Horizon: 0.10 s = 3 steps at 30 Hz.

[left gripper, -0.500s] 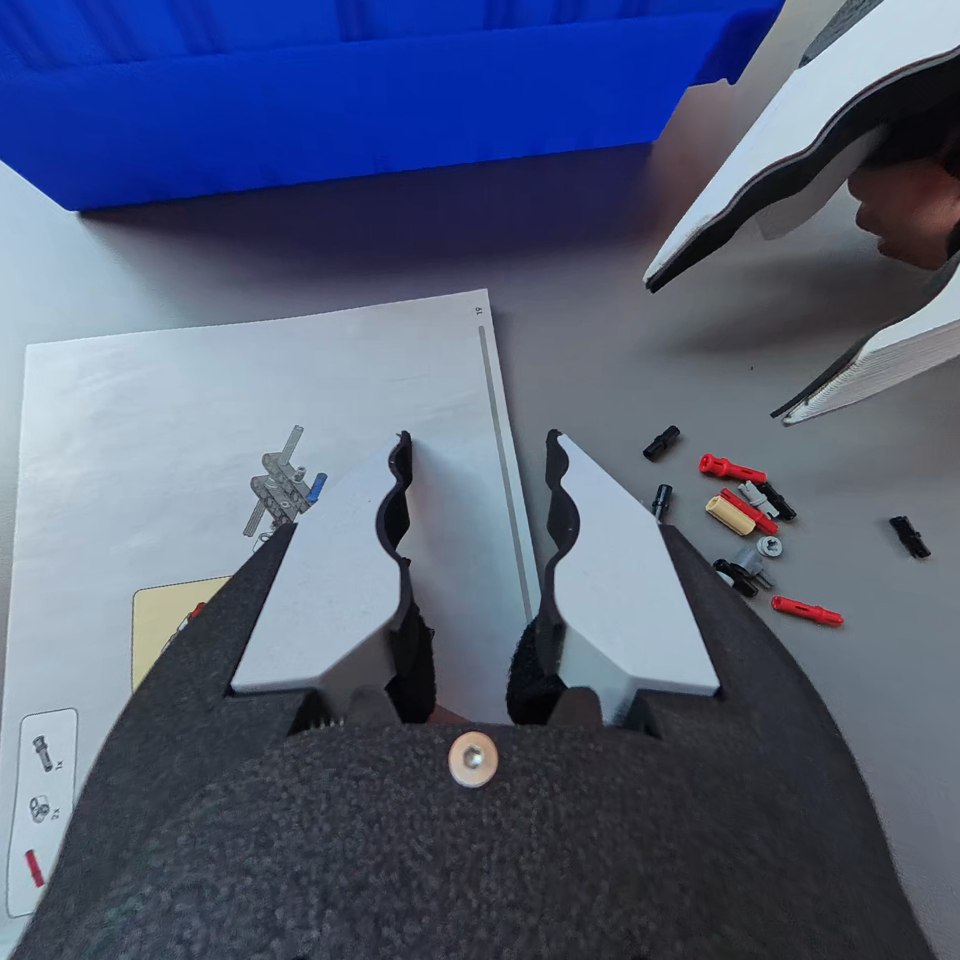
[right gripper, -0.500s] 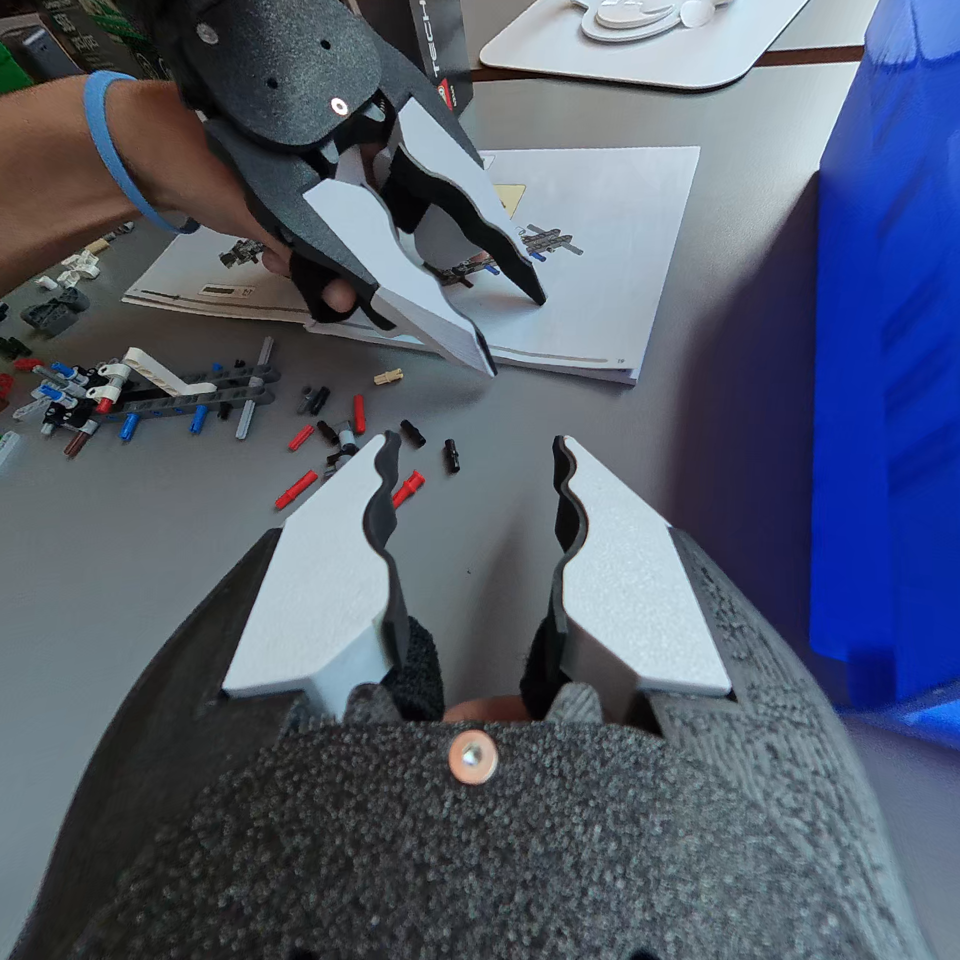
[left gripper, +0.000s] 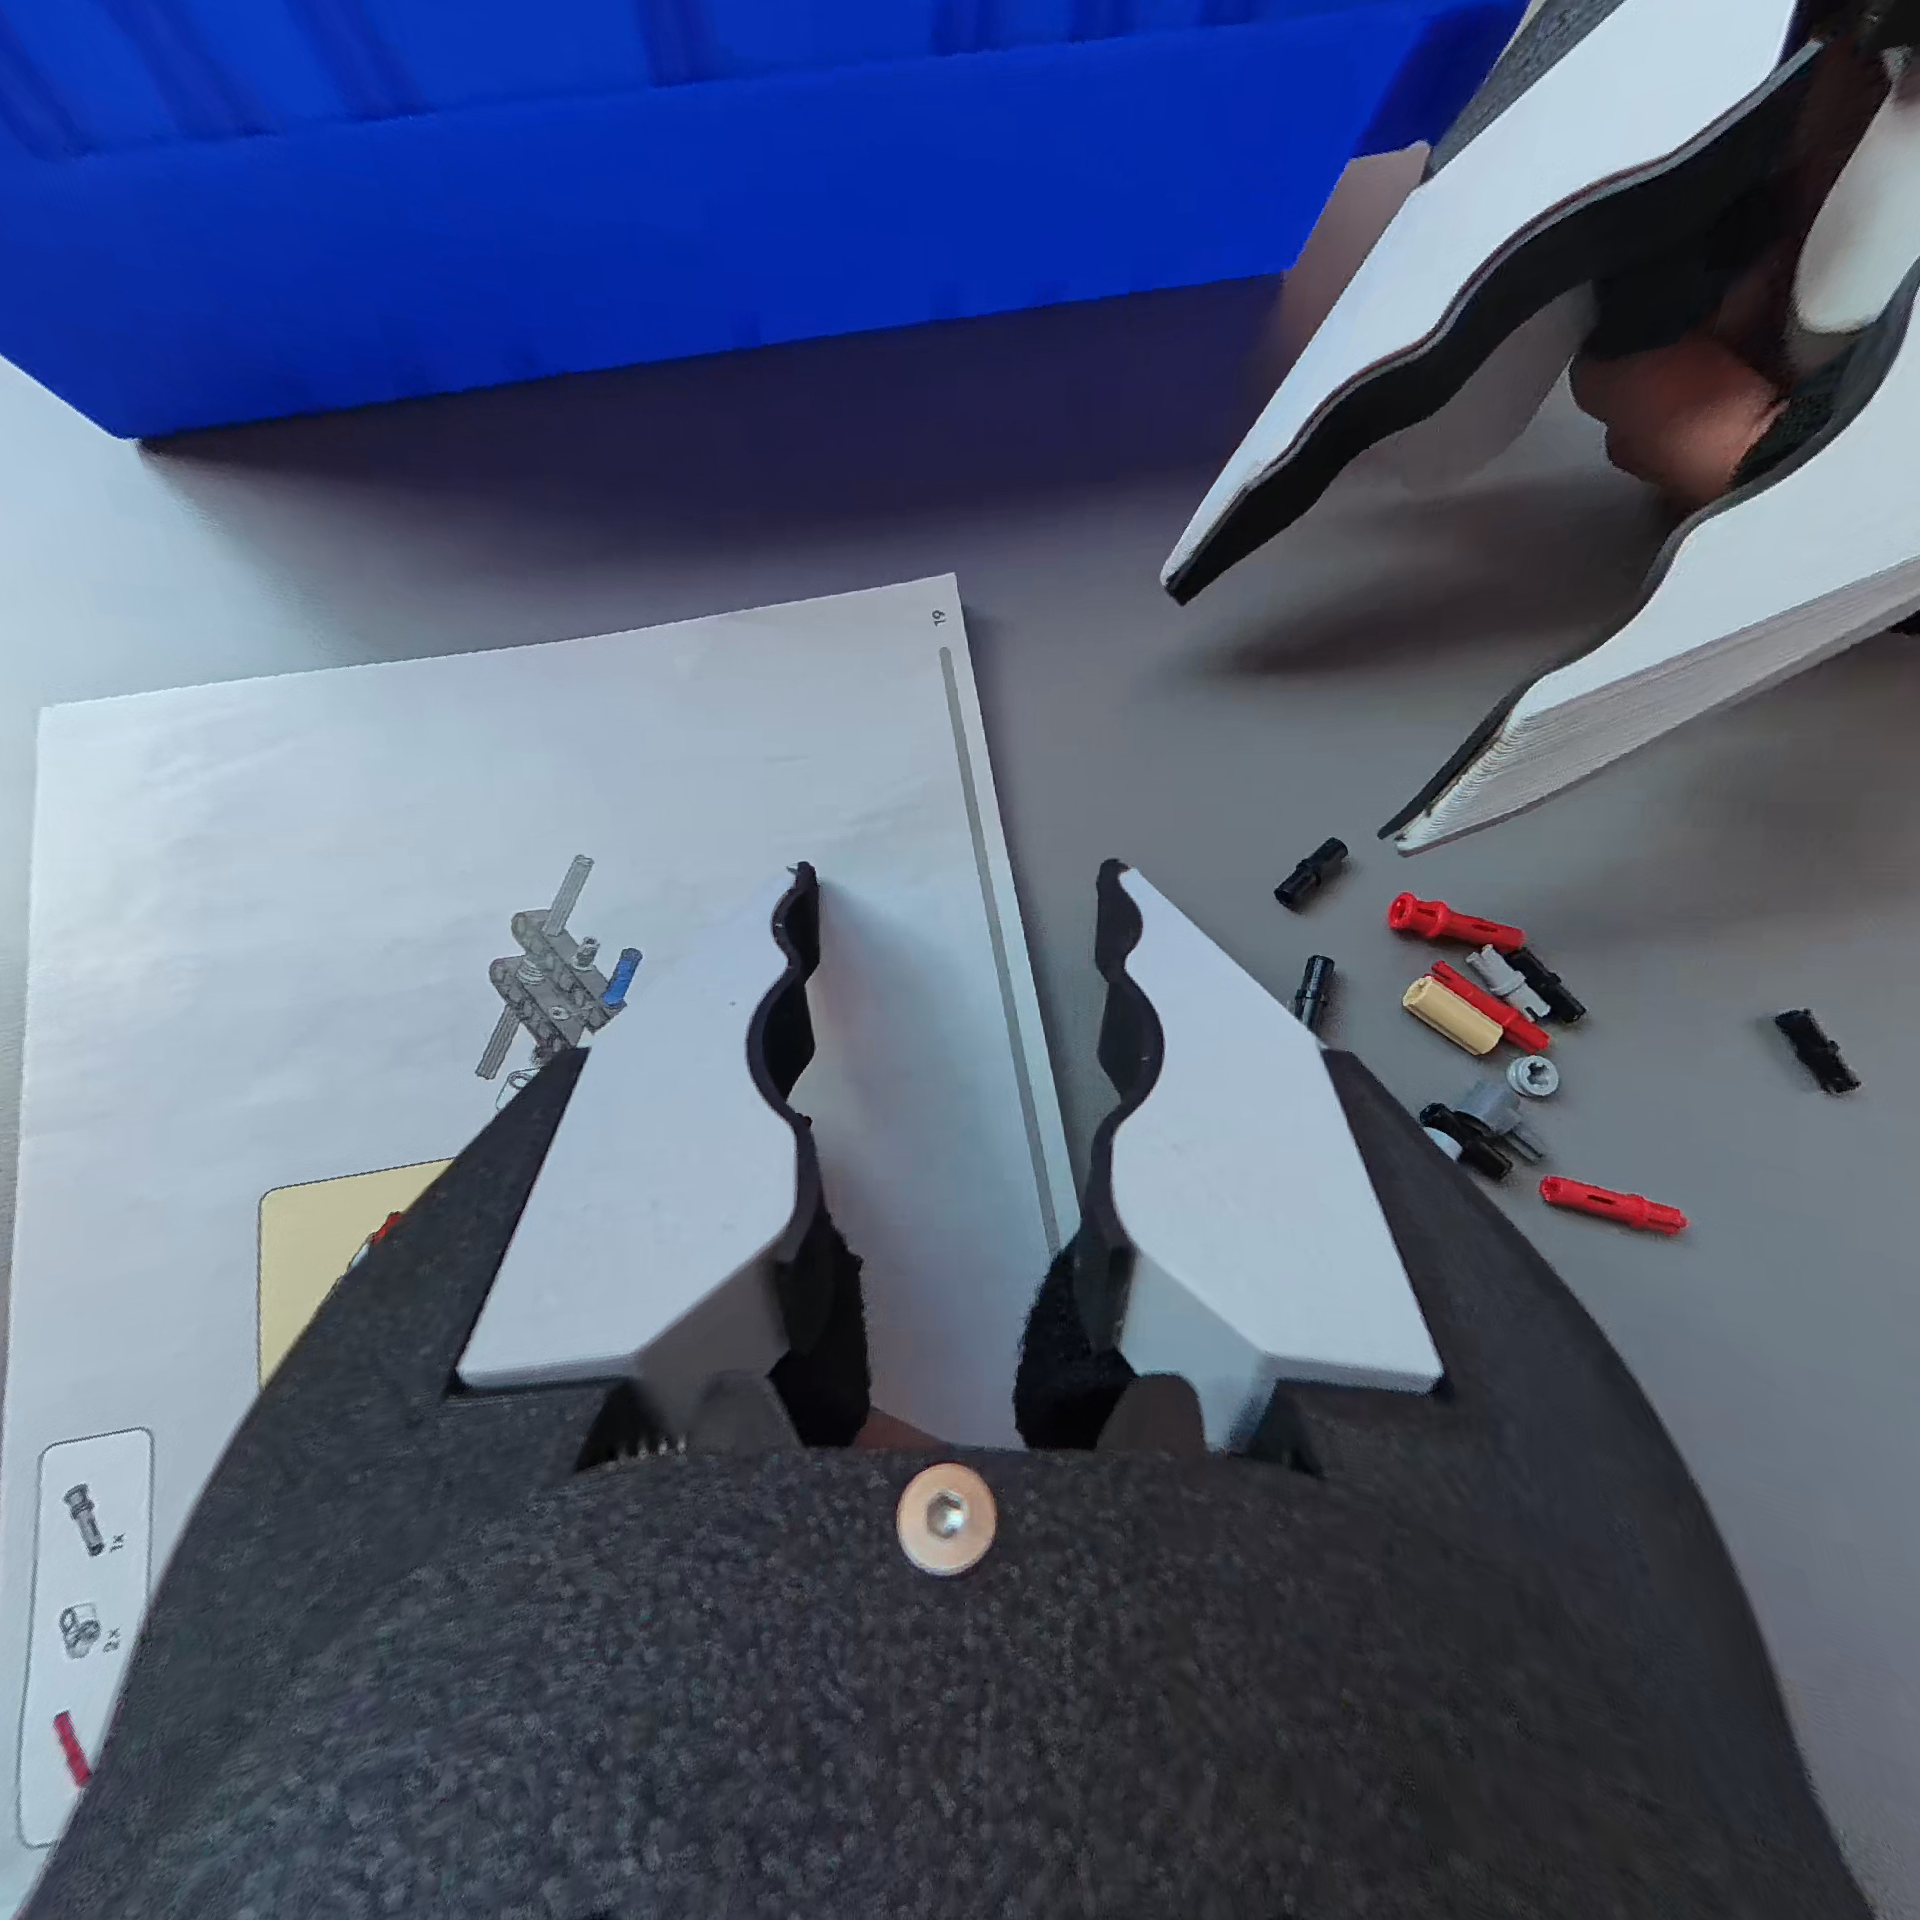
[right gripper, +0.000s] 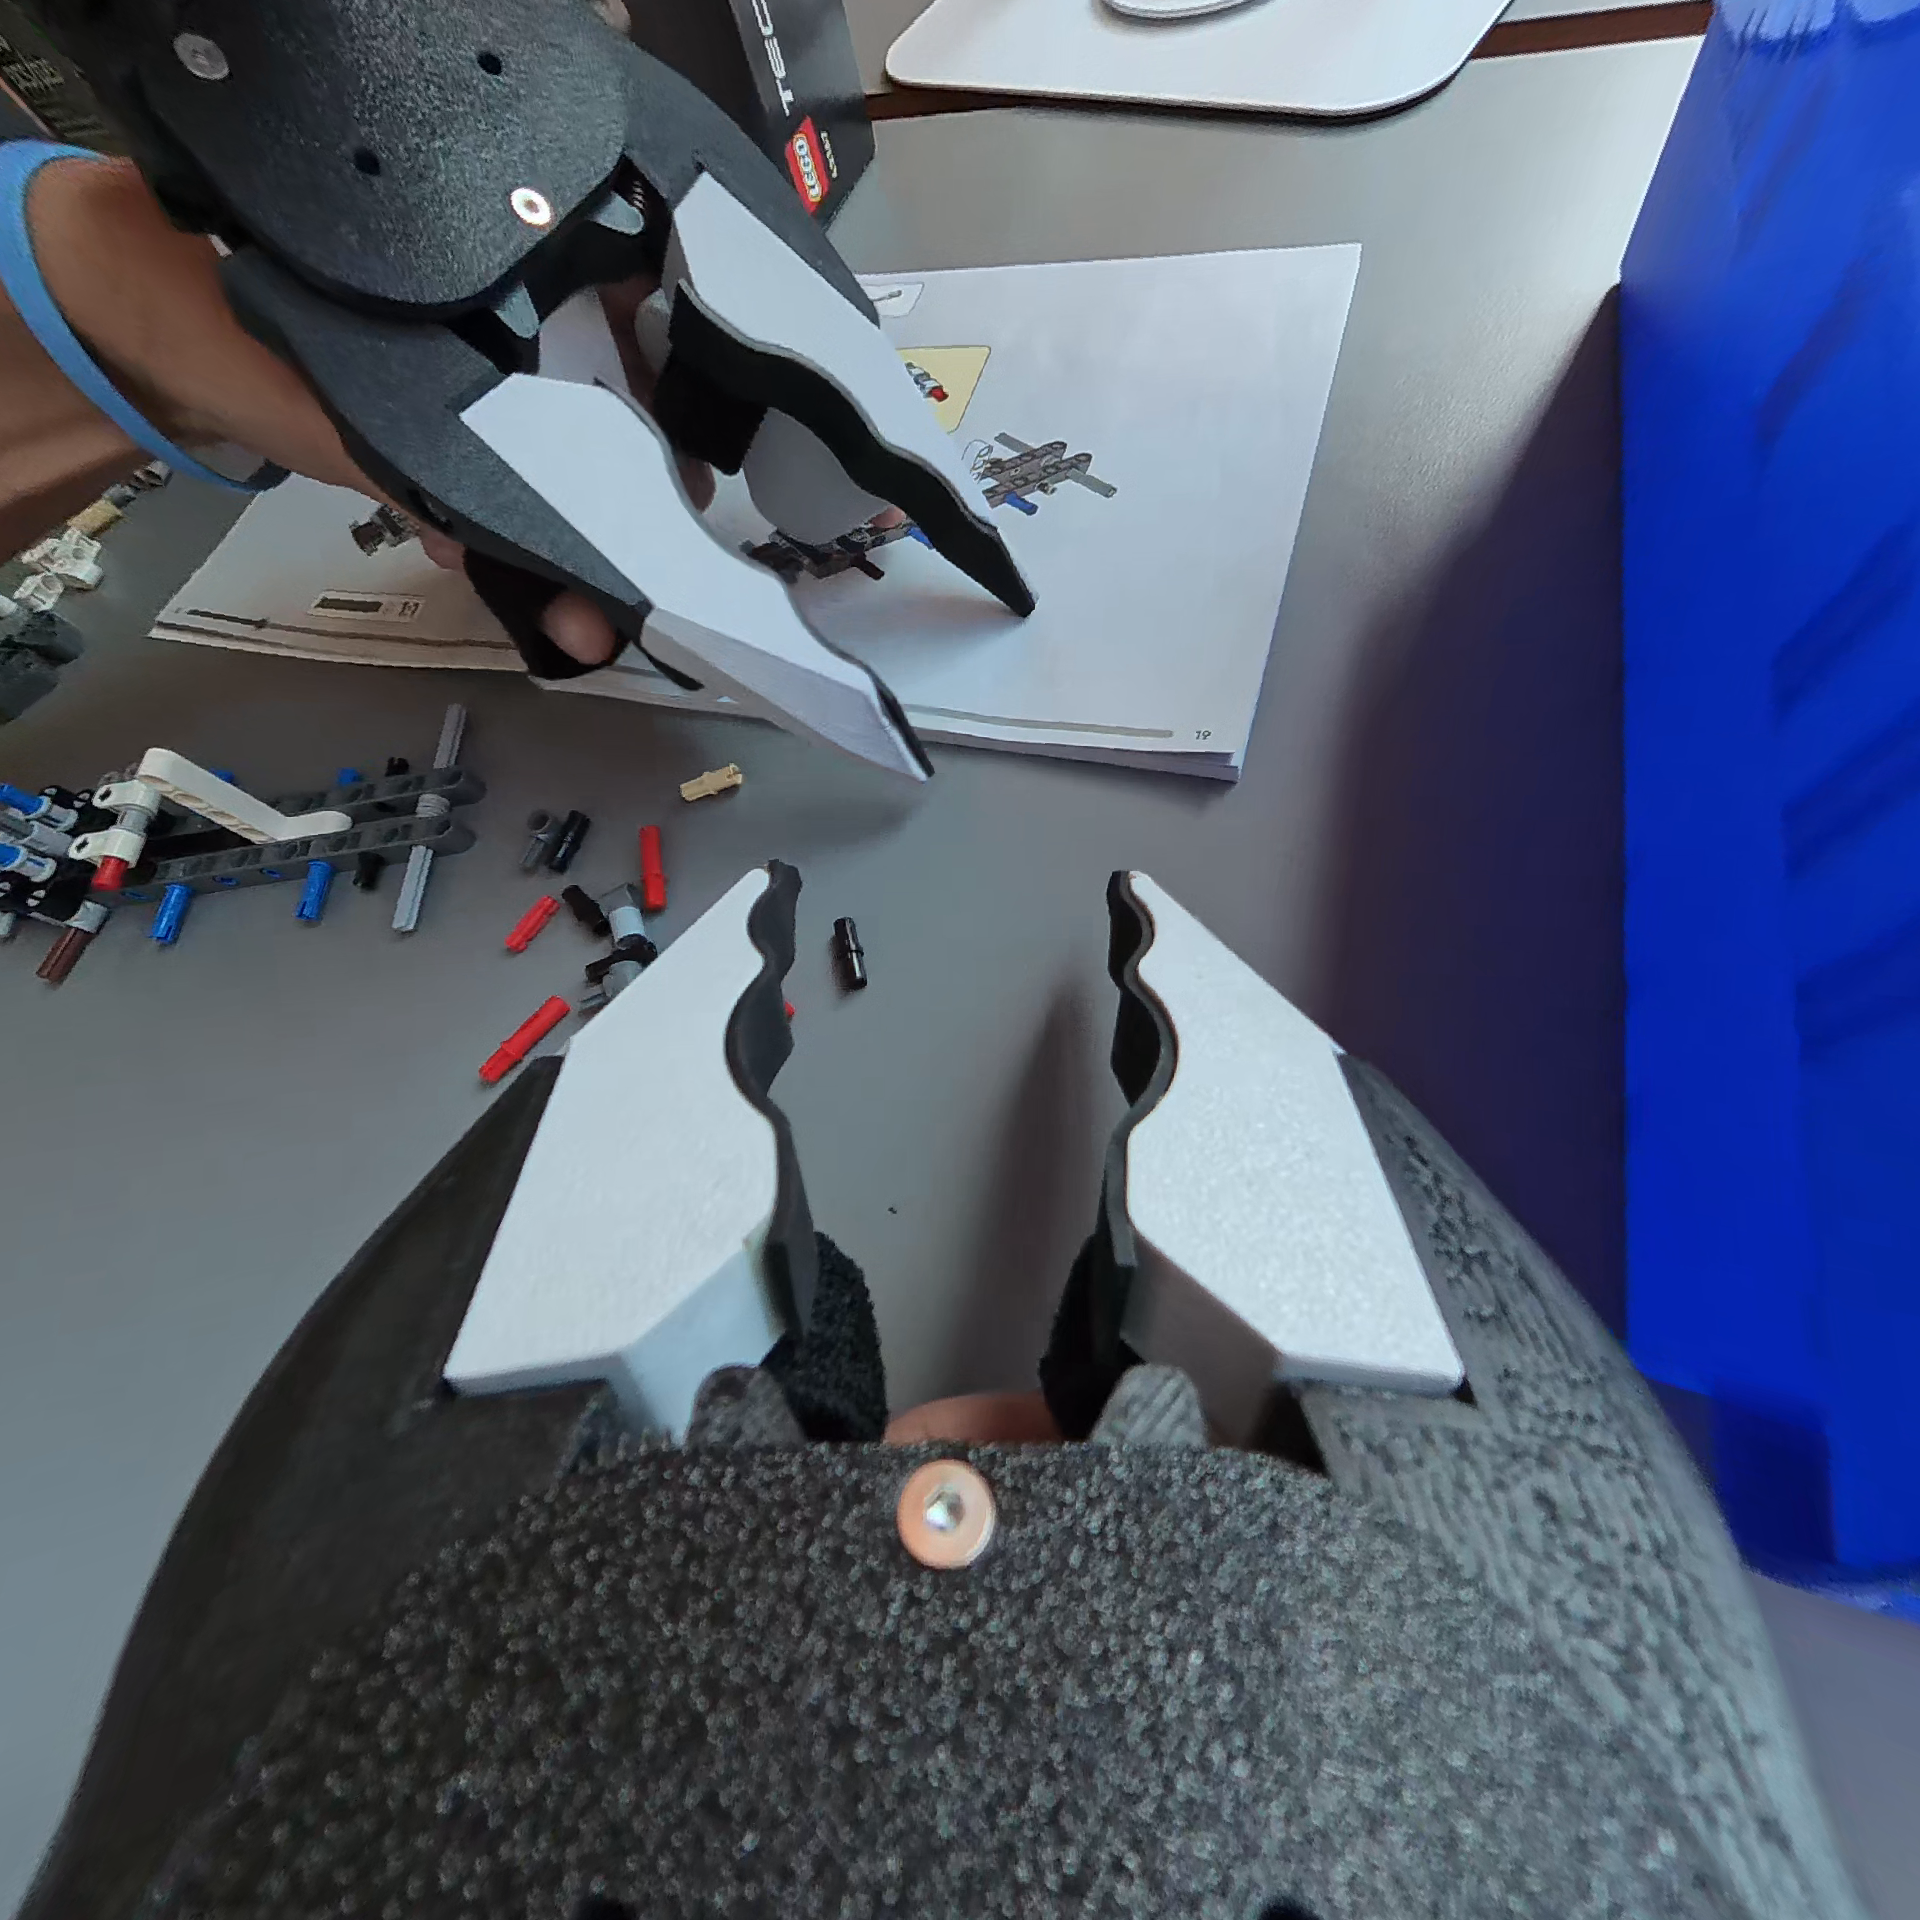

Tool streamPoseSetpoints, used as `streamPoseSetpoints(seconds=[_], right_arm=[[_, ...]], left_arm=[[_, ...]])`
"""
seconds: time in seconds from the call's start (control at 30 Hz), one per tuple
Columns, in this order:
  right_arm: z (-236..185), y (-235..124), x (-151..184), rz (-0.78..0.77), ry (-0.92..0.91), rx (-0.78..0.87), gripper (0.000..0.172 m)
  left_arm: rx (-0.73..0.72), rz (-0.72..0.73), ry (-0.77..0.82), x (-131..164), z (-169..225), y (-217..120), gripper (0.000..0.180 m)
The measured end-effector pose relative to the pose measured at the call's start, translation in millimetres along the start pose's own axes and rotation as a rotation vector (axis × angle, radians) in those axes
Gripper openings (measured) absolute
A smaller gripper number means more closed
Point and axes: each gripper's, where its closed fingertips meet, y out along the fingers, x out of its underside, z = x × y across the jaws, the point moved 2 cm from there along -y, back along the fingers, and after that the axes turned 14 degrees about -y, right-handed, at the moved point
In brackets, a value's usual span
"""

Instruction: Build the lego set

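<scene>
My left gripper (left gripper: 956, 873) is open and empty, hovering over the right edge of an open instruction booklet (left gripper: 520, 810). It also shows in the right wrist view (right gripper: 971, 686), above the booklet (right gripper: 1143, 468). My right gripper (right gripper: 948, 873) is open and empty, low over the grey table. A small black pin (right gripper: 849, 951) lies on the table just ahead of its left finger. It also shows in the left wrist view (left gripper: 1283, 712), above a scatter of pins: a black pin (left gripper: 1311, 875), a red pin (left gripper: 1452, 920) and a tan piece (left gripper: 1452, 1018).
A blue bin (left gripper: 675, 208) stands behind the booklet and shows at the right of the right wrist view (right gripper: 1787, 727). A partly built grey beam assembly (right gripper: 260, 831) lies at the left with loose red pins (right gripper: 525, 1039). A black box (right gripper: 805, 104) stands at the back.
My right gripper has moved forward, closer to the left gripper and the loose pins. The left gripper has hardly moved. Both stay open and empty.
</scene>
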Motion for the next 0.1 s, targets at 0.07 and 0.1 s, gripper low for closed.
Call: streamPoseSetpoints(seconds=[0.07, 0.1], right_arm=[[-1.0, 1.0, -0.6, -0.001, 0.001, -0.010, 0.060], [-0.7, 1.1, -0.9, 0.001, 0.003, -0.009, 0.060]], left_arm=[[-0.011, -0.001, 0.013, 0.4, 0.2, 0.3, 0.049], [-0.015, 0.002, 0.007, -0.1, -1.0, 0.3, 0.045]])
